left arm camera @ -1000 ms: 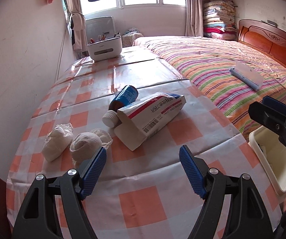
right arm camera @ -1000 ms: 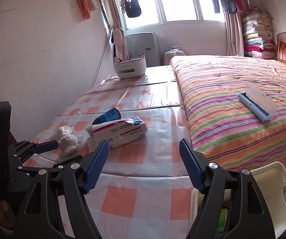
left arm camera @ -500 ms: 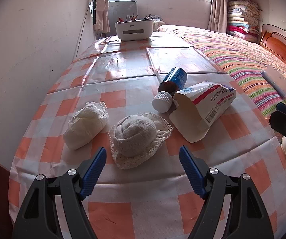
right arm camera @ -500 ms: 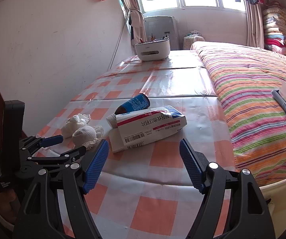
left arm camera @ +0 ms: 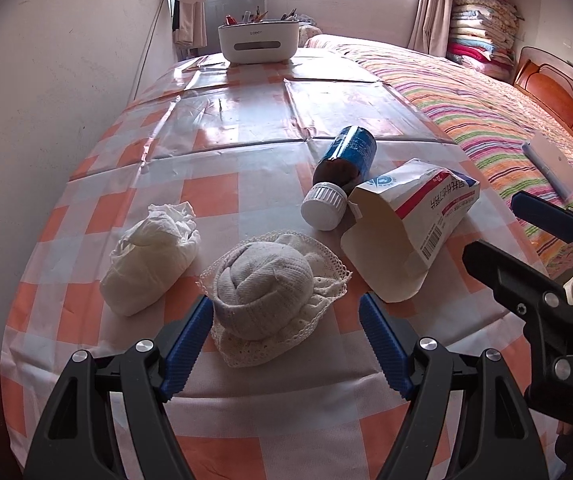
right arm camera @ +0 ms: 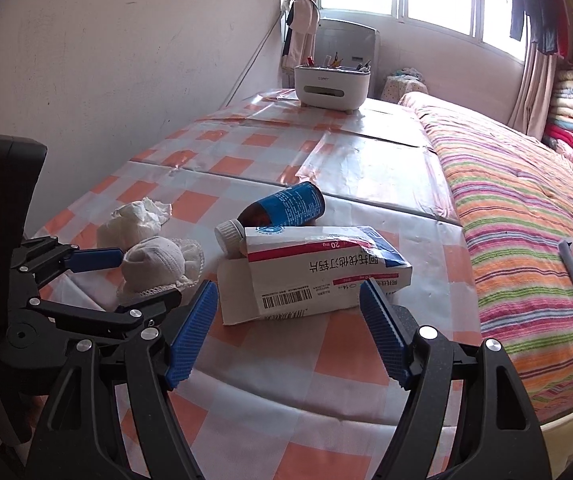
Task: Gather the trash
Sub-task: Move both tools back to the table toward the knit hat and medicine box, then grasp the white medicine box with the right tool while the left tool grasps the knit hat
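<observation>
On the checked tablecloth (left arm camera: 206,196) lie a rolled white lace-edged cloth ball (left arm camera: 270,280), a crumpled white tissue (left arm camera: 150,260), a brown bottle (left arm camera: 342,168) with a blue label and white cap, and an open white medicine box (left arm camera: 410,228). My left gripper (left arm camera: 286,340) is open, its blue pads just either side of the cloth ball's near edge. My right gripper (right arm camera: 288,332) is open, straddling the near end of the medicine box (right arm camera: 314,276). The cloth ball (right arm camera: 158,268), tissue (right arm camera: 134,220) and bottle (right arm camera: 286,208) also show in the right wrist view.
A white organizer (left arm camera: 260,40) with pens stands at the table's far end. A striped bed (left arm camera: 486,112) lies to the right, with a white-and-blue case (left arm camera: 554,164) on it. A cream bin (right arm camera: 562,436) sits below the table's near right corner. The wall runs along the left.
Both grippers have moved forward and lower toward the table. The left now brackets the cloth ball; the right has closed in on the medicine box. Both stayed open.
</observation>
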